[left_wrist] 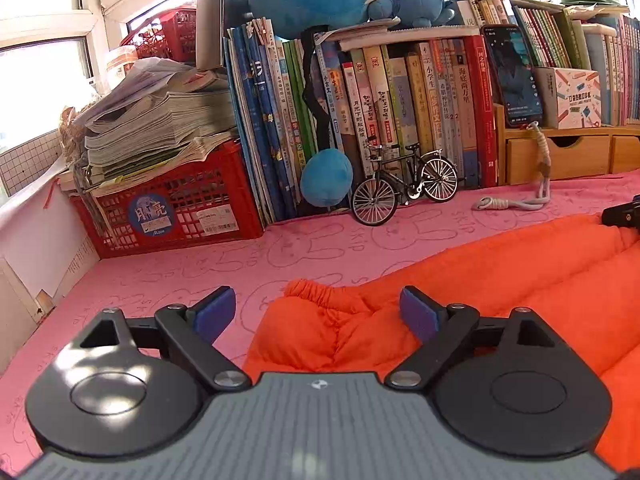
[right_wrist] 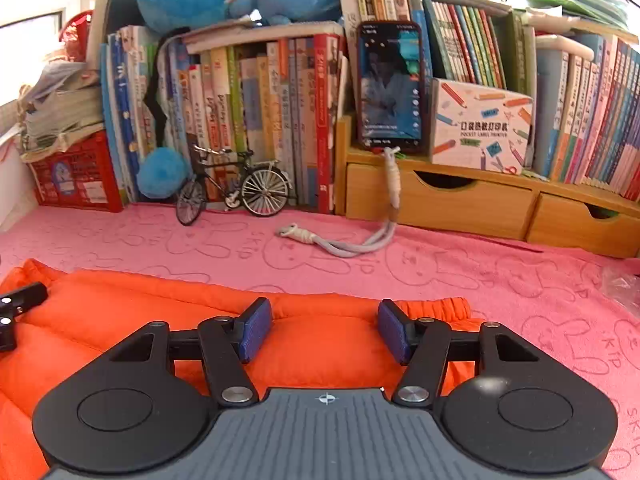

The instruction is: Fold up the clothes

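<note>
An orange padded garment point(left_wrist: 500, 280) lies spread on the pink rabbit-print cloth point(left_wrist: 168, 280). My left gripper point(left_wrist: 318, 312) hovers over its left end, just behind a gathered elastic cuff point(left_wrist: 316, 291), with the jaws wide apart and the blue pads clear of the fabric. In the right wrist view the same garment point(right_wrist: 120, 320) fills the lower left. My right gripper point(right_wrist: 325, 330) stands open over the far edge, beside another elastic cuff point(right_wrist: 440, 306). Fabric lies below and between its pads, which do not press on it. A black part of the other gripper shows at each view's edge.
A wall of books point(right_wrist: 260, 100) backs the cloth, with a red crate point(left_wrist: 172, 208) of papers on the left. In front stand a model bicycle point(right_wrist: 236, 188), a phone point(right_wrist: 390, 84) on wooden drawers point(right_wrist: 440, 196), and its grey cord point(right_wrist: 340, 240). Clear plastic point(right_wrist: 622, 284) lies at far right.
</note>
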